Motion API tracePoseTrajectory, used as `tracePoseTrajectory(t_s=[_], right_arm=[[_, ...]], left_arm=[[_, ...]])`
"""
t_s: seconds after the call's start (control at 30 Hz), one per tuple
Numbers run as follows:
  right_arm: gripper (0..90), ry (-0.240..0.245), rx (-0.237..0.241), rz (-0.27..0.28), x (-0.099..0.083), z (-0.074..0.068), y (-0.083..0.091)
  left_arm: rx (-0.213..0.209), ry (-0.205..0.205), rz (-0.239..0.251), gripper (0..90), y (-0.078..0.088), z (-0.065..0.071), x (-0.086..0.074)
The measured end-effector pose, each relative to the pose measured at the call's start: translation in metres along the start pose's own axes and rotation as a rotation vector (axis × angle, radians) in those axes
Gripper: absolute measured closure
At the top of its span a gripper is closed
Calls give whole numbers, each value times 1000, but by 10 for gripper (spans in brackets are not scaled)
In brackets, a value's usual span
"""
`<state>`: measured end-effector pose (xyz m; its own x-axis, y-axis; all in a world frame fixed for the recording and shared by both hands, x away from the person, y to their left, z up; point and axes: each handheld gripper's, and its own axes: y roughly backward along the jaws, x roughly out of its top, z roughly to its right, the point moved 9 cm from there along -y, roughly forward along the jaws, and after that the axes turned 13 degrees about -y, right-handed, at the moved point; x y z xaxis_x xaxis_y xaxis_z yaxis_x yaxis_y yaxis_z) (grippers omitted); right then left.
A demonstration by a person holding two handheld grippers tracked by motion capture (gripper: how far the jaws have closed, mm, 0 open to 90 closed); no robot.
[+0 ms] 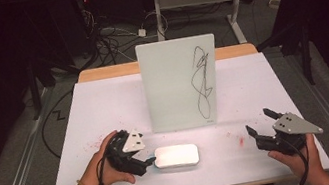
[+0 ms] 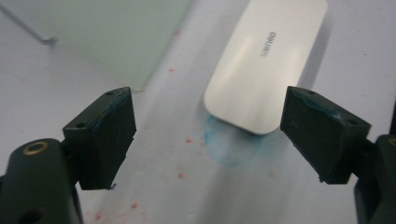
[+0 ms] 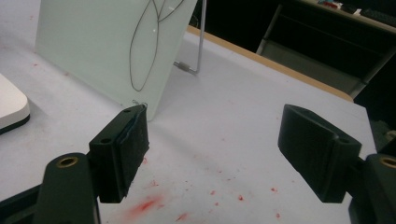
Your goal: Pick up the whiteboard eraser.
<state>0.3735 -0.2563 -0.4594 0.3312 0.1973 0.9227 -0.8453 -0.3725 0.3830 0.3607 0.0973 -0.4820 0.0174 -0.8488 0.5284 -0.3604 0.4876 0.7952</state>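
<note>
A small whiteboard (image 1: 181, 83) stands upright on a wire stand at the table's middle, with a black scribble (image 1: 202, 78) on its right half. In front of it lies a white rounded eraser (image 1: 176, 156), flat on the table. My left gripper (image 1: 146, 152) sits just left of the eraser, open, its jaws apart and nothing between them. In the left gripper view the eraser (image 2: 266, 65) lies ahead, its near end between the open jaws' line. My right gripper (image 1: 260, 124) rests open at the table's right, empty; its view shows the whiteboard (image 3: 112, 46) to the left.
The table (image 1: 104, 107) has a white cover with red stains (image 3: 149, 204) and a faint blue ring (image 2: 231, 149) near the eraser. A wooden edge (image 1: 108, 72) shows at the back. Cables and desk legs stand on the floor beyond.
</note>
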Motion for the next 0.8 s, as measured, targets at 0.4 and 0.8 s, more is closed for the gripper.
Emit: tracePoseTrajectory(t_s=[0.4, 0.8], right_arm=[[249, 22, 24, -37, -7, -6, -6], [251, 60, 62, -65, -12, -14, -9]], left_arm=[[-177, -166, -149, 198, -48, 16, 37], [-255, -227, -171, 242, -74, 22, 41]])
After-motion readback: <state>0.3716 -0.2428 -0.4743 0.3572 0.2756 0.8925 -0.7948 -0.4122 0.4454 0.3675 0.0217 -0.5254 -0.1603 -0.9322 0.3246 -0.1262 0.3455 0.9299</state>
